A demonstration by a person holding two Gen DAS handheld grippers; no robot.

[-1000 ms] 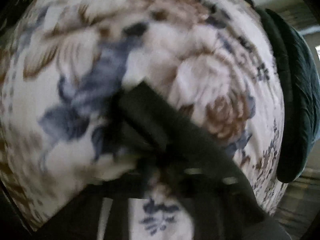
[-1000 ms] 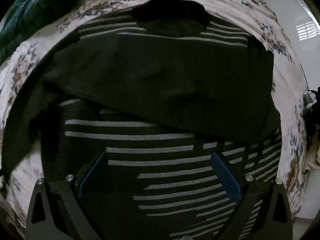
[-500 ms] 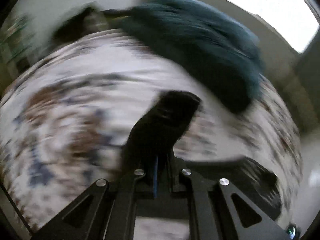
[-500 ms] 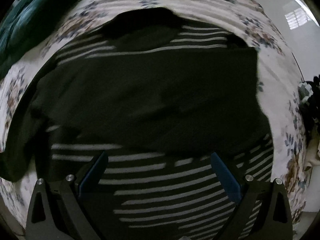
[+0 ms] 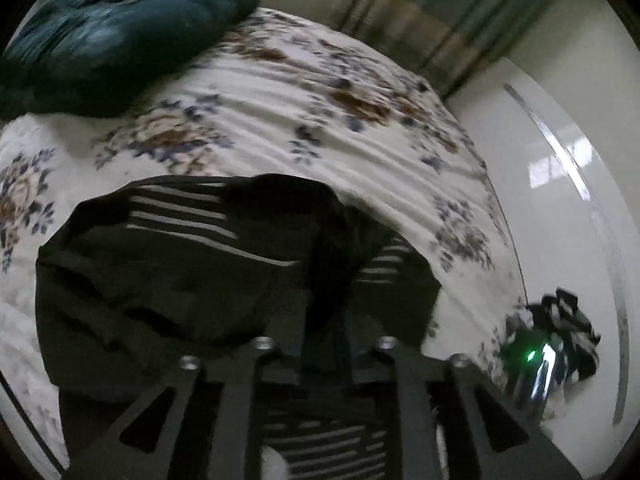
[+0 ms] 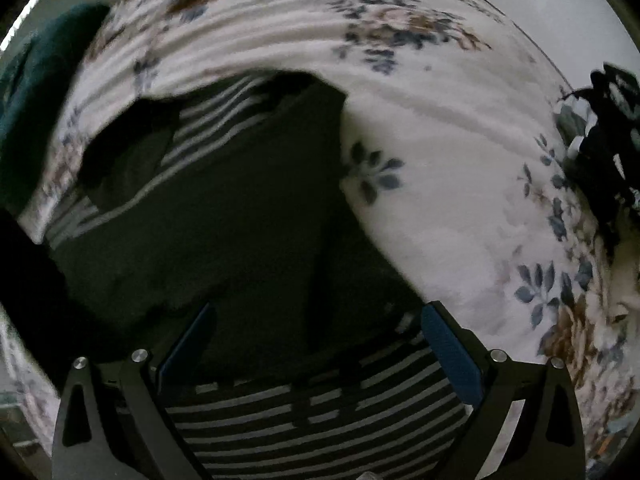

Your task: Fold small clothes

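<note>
A dark shirt with thin white stripes [image 5: 168, 264] lies partly folded on the floral bed sheet [image 5: 304, 120]. My left gripper [image 5: 326, 344] is shut on a fold of the shirt's dark fabric, which hangs from the jaws over the garment. In the right wrist view the same shirt [image 6: 224, 216] fills the lower left, striped part nearest the camera. My right gripper [image 6: 316, 340] is open, its blue pads [image 6: 448, 344] spread wide just above the shirt, holding nothing.
A dark teal pillow [image 5: 112, 28] lies at the far left of the bed. A black-and-white patterned cloth pile [image 6: 608, 152] sits at the bed's right edge. Curtains [image 5: 440, 8] and a white wall are beyond the bed.
My left gripper has swung with the dark fabric from over the bare sheet to above the shirt. The right view has shifted right; its jaws stayed open.
</note>
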